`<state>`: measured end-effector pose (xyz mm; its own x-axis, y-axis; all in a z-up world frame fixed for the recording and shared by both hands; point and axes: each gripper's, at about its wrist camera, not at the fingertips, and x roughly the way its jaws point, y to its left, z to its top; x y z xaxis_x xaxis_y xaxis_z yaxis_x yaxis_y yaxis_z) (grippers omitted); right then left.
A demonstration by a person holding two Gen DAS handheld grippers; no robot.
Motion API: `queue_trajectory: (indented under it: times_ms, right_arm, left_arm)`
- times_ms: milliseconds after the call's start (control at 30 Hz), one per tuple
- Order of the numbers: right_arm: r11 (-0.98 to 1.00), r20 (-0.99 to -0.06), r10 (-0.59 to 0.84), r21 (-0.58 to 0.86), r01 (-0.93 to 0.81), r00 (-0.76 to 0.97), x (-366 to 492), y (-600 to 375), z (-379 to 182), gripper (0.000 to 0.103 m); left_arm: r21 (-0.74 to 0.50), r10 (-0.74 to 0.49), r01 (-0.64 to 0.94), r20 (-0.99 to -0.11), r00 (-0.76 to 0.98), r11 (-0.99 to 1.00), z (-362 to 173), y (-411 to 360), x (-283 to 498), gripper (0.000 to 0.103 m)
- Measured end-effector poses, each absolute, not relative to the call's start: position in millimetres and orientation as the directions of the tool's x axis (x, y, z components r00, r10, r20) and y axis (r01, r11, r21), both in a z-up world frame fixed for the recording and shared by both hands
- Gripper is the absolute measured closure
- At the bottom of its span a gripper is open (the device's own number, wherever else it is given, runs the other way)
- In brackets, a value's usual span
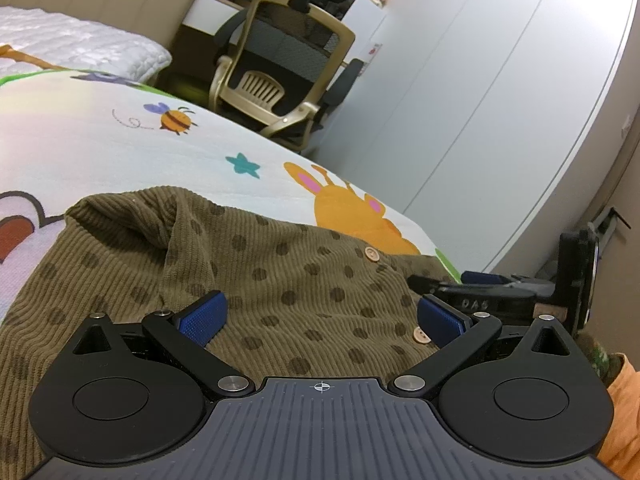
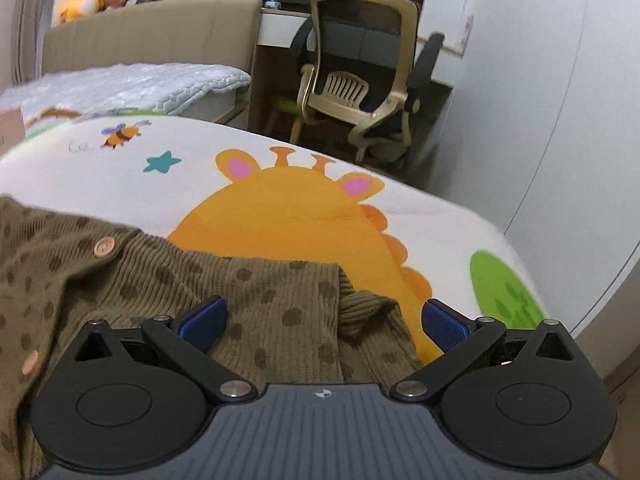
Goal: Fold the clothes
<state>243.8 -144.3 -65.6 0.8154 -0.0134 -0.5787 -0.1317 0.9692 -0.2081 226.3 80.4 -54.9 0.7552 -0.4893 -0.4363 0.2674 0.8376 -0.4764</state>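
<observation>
Cardigan, olive ribbed knit with dark dots and wooden buttons, lies rumpled on the bed, over a cartoon-print cover. One part is doubled over at the far left; a sleeve or hem end bunches at the right. To fold well, each gripper should probably pinch a single layer at an outer edge, pulling the knit taut before carrying it across. Left gripper sits low over the button front, jaws spread, grasping nothing. Right gripper hovers over the bunched end, equally released, angled slightly down.
</observation>
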Motion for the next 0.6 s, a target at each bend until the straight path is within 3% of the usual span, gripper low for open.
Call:
queue_trajectory:
  times_ms: [167,333,467,533,600]
  right_arm:
    - [0.975,-0.589,0.005,-0.177,-0.135,0.808,243.8,-148.3,-64.8,0.0]
    - [0.985,-0.666,0.171,0.094,-0.146,0.726,261.7,-184.7,-66.9,0.0]
    - [0.962,-0.623,0.212,0.267,-0.05,0.753,237.3,-229.6,-54.7,0.0]
    - [0.965,-0.595,0.184,0.261,-0.028,0.782,211.6,-245.4,-47.3,0.0]
    - [0.986,-0.604,0.119,0.163,-0.025,0.788,185.5,-249.6,-46.2,0.0]
  left_arm:
    - [-0.424,-0.459,0.262,-0.477,0.749,0.867,-47.4,79.5,217.1,0.0]
    - [-0.299,-0.363,0.232,-0.533,0.764,0.926,-33.3,95.5,184.8,0.0]
    - [-0.239,-0.24,0.113,-0.614,0.752,0.964,-39.1,124.5,171.1,0.0]
    - [-0.26,-0.236,0.088,-0.619,0.749,0.962,-40.0,139.3,163.2,0.0]
    - [-0.293,-0.249,0.078,-0.61,0.752,0.953,-40.8,149.6,156.6,0.0]
